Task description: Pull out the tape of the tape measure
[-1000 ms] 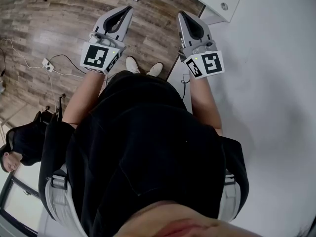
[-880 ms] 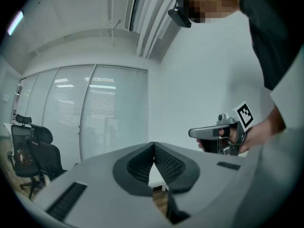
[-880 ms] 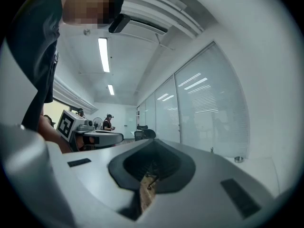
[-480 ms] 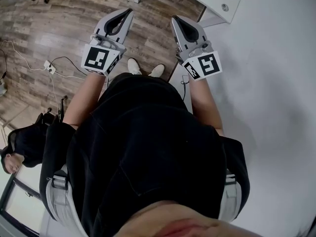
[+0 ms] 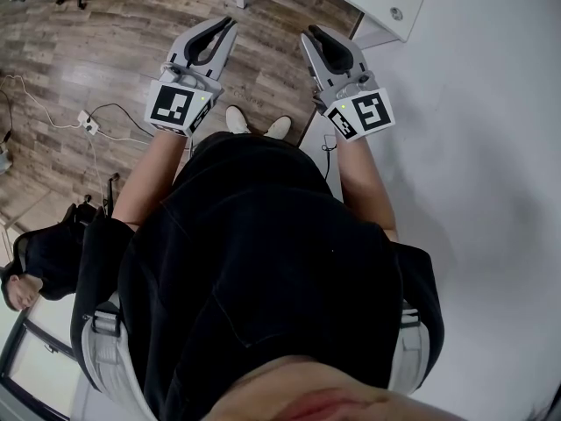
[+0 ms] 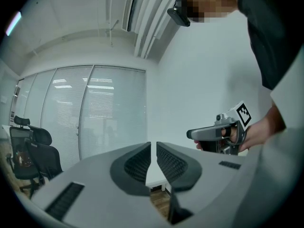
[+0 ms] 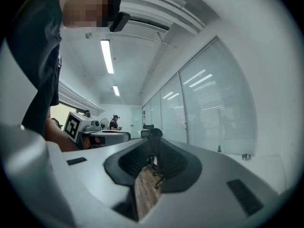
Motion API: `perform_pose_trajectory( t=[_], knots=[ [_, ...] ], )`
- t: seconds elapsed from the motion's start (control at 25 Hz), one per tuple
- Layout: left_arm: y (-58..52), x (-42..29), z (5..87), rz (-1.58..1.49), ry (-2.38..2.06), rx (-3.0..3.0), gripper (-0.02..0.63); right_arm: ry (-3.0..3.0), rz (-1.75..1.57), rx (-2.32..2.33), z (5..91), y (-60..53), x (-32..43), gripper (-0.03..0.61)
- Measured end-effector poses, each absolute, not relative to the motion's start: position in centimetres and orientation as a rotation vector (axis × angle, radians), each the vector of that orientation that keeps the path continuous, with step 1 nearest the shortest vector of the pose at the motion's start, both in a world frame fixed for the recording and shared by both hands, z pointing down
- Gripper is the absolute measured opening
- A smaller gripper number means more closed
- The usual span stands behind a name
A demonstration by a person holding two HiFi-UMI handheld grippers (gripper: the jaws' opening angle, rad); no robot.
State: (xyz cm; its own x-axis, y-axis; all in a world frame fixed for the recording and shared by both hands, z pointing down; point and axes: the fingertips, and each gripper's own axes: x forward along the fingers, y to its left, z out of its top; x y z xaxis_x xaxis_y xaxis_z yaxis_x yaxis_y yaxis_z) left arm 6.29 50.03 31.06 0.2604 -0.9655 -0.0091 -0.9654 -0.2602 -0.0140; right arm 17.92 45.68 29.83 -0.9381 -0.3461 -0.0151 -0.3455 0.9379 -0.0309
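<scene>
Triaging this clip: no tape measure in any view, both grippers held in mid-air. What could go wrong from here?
1. The left gripper and right gripper hold nothing, and their jaws have just been opening slightly. With no tape measure visible, a grab would likely close on air.
2. A power strip lies on the floor left of the person's shoes, a possible trip hazard.

Office: glass partitions [image 6: 95, 113], swivel chair [image 6: 32, 152]
</scene>
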Motion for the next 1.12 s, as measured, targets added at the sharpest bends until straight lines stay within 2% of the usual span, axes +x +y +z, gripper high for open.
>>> perform_pose_trajectory(
  t=[0.08, 0.2, 0.4, 0.64, 1.12],
  knots=[
    [50.1, 6.3, 31.0, 0.007, 1.890, -2.487, 0.082, 3.067, -0.048, -0.544, 29.8, 45.8, 17.9, 0.117],
    [49.7, 6.7, 30.9, 0.008, 1.869, -2.507, 0.226, 3.054, -0.056, -0.530, 29.7, 45.7, 18.1, 0.172],
    [50.1, 6.9, 31.1, 0.014, 1.857, -2.515, 0.313, 3.055, -0.066, -0.495, 29.8, 46.4, 17.7, 0.251],
    [49.7, 6.9, 31.3, 0.025, 1.852, -2.531, 0.372, 3.067, -0.061, -0.521, 30.1, 45.8, 17.5, 0.325],
    [49.5, 5.8, 31.9, 0.003, 1.847, -2.535, 0.385, 3.089, -0.073, -0.507, 31.1, 45.7, 15.9, 0.334]
  ],
)
